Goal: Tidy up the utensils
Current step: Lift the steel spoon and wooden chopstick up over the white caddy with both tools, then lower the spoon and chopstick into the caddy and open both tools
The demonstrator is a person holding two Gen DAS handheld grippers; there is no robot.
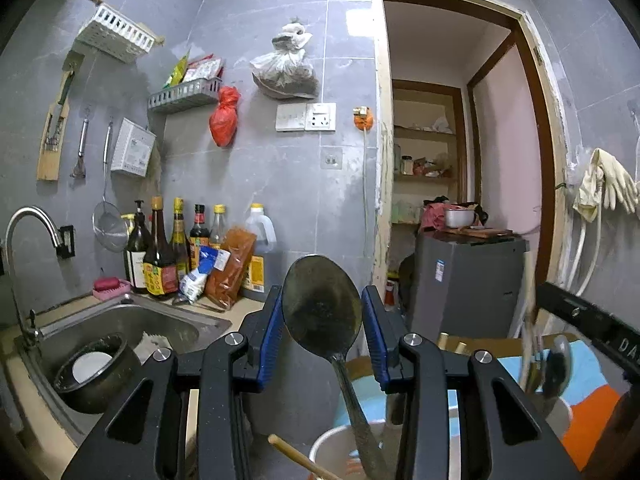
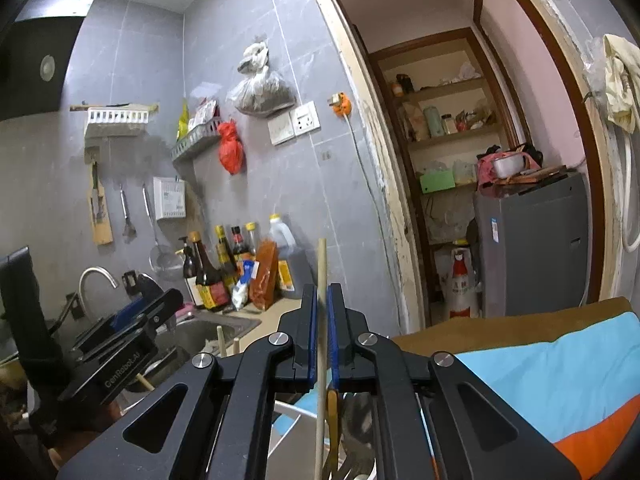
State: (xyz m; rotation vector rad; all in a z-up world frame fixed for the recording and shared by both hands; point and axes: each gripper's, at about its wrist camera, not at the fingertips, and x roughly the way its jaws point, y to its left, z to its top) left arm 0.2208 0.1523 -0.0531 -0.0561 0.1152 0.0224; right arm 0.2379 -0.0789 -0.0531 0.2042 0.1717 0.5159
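The left gripper (image 1: 322,320) held a large metal spoon (image 1: 322,312) upright, its blue fingers (image 1: 270,336) closed against the two edges of the bowl. The spoon's handle ran down between the fingers into a white cup (image 1: 332,452) just below, beside a wooden chopstick (image 1: 296,460) that leaned at the cup's rim.

The right gripper (image 2: 322,320) was closed on a single wooden chopstick (image 2: 321,280), which stood nearly upright; its blue fingers (image 2: 312,332) pinched the shaft near mid-length. The chopstick's lower end reached down towards a white container (image 2: 292,428) holding further utensils, their kinds unclear in the blur.

In the right wrist view the left gripper (image 2: 140,320) appeared to the left, over the sink. In the left wrist view the right gripper's body crossed the right edge, with a blurred spoon and sticks (image 1: 548,368) standing below it in a second white cup (image 1: 560,412).

Both cups stood on a cloth (image 1: 588,380) of blue and orange panels.

Further left lay a steel sink (image 1: 120,340) with a dark pot (image 1: 96,372) inside, and a curved tap (image 1: 28,224) over it. Sauce bottles (image 1: 160,252) stood in a group on the bench (image 1: 240,312) against the grey tiled wall. A doorway to the right opened onto shelves and a grey appliance (image 1: 468,284).
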